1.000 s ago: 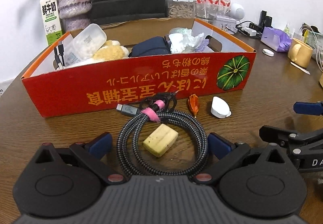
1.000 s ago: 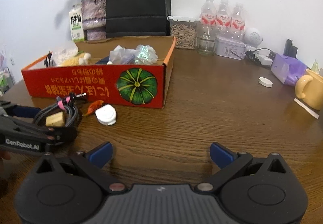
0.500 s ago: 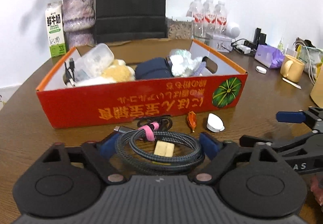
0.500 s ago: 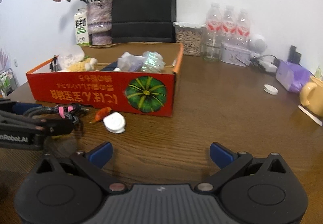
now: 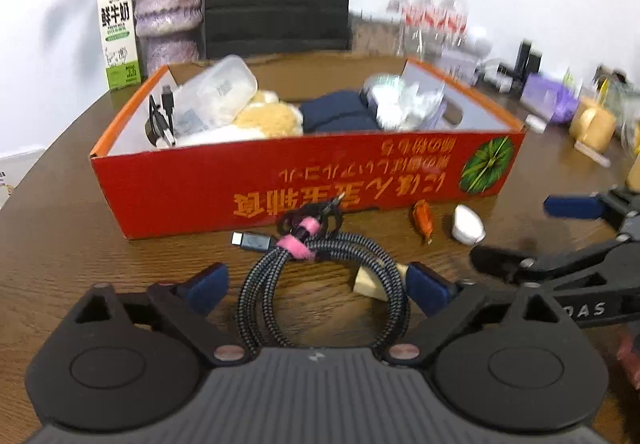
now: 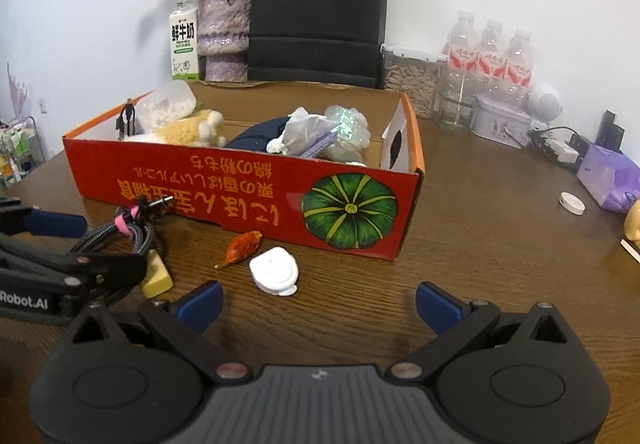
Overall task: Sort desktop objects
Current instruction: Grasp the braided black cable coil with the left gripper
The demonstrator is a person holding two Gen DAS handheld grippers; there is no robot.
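A coiled braided cable (image 5: 320,276) with a pink tie lies on the wooden table before a red cardboard box (image 5: 304,176) that holds several items. My left gripper (image 5: 316,286) is open, its blue fingers on either side of the coil. A yellow eraser (image 5: 370,280) lies under the coil's right edge. An orange wrapped candy (image 5: 423,219) and a white cap (image 5: 466,222) lie to the right. My right gripper (image 6: 318,302) is open and empty, just before the white cap (image 6: 275,271), with the candy (image 6: 242,245), eraser (image 6: 157,276) and cable (image 6: 120,234) at its left.
A milk carton (image 6: 184,40), flower vase (image 6: 222,32), black paper bag (image 6: 318,10) and water bottles (image 6: 490,60) stand behind the box. A purple pack (image 6: 608,178), white lid (image 6: 572,203) and yellow mug (image 5: 594,124) lie at the right.
My left gripper moved forward over the cable; the coil slid and now covers part of the eraser. My right gripper moved closer to the white cap and box.
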